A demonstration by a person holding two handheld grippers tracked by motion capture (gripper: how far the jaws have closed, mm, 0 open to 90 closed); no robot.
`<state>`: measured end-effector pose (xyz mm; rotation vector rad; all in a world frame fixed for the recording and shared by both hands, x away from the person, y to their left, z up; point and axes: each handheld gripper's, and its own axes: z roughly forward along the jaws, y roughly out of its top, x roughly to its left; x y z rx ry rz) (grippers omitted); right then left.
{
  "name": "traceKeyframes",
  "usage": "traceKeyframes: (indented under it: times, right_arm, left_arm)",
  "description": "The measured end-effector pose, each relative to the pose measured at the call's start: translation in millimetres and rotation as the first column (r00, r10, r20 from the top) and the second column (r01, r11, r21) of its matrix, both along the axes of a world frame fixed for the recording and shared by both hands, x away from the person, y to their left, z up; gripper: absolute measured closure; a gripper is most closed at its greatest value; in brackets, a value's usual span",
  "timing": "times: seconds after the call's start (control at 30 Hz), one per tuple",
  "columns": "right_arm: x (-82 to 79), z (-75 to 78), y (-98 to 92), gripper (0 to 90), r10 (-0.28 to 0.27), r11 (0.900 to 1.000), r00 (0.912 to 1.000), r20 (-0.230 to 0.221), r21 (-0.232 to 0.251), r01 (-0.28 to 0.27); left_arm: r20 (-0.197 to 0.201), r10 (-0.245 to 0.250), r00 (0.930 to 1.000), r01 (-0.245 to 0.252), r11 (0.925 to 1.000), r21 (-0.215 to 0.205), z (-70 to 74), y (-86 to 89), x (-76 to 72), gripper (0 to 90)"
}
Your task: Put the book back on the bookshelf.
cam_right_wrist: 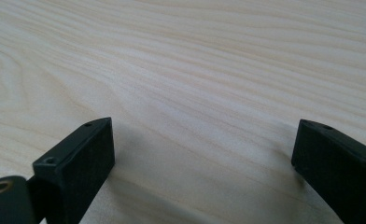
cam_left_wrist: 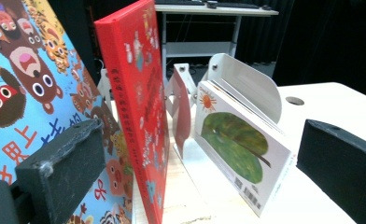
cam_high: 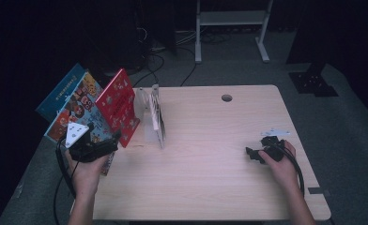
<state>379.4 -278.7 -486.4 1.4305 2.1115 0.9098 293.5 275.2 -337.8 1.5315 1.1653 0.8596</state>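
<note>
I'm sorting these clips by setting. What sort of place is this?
Probably a lab or studio set up for recording: a bare wooden table, dark curtained surroundings, loose cables on grey floor, and a white metal stand behind.

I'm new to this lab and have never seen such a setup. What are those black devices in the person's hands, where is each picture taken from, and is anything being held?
A person sits at a wooden table holding a hand-operated two-jaw gripper in each hand. The high view looks down from above; the other two come from cameras riding on the grippers, looking along their black jaws. The left gripper points at the books at the table's left: a red book standing on edge, a colourful cartoon book beside it, and a white book with a green leaf leaning in a white bookend. Its jaws stand open, gripping nothing. The right gripper rests on bare wood, also open and empty.
</note>
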Motion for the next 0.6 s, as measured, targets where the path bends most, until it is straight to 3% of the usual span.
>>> traceKeyframes:
  times: [0.3,0.6]
  right_arm:
    - [0.0,0.0,0.0,5.1,0.000,1.000,1.0000,0.000,0.000,0.000]
    - [0.0,0.0,0.0,5.0,0.000,1.000,1.0000,0.000,0.000,0.000]
  left_arm:
    - [0.002,-0.035,0.9994,0.035,0.9994,0.002,-2.5,-9.4,-20.7,0.3]
    - [-0.006,-0.052,0.9986,0.052,0.9986,-0.010,-5.3,-12.0,-22.0,0.3]
